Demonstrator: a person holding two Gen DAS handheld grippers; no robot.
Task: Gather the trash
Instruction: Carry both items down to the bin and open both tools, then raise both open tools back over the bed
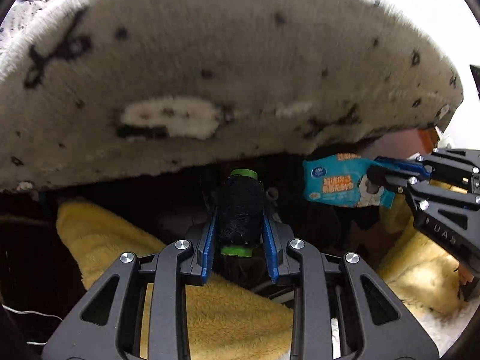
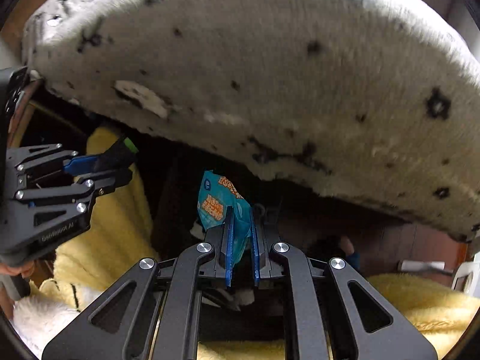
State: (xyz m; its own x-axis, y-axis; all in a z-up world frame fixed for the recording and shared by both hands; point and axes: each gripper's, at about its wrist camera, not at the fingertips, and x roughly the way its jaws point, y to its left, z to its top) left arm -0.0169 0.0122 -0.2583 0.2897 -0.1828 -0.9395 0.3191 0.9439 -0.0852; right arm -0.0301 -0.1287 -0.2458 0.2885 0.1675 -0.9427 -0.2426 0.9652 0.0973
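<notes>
Carry step — left gripper (image 1: 240, 225) clamped on black thread spool (image 1: 240, 210), right gripper (image 2: 241, 240) pinching blue wipes packet (image 2: 223, 204). Next: find bin — none visible.

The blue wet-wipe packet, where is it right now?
The blue wet-wipe packet is pinched in the right gripper, just below the speckled grey rug's edge, right of the left gripper's black spool.

Black gripper (image 1: 240, 228) linkage frames, silver screws, blue ribbed pads (image 1: 208, 249).
</notes>
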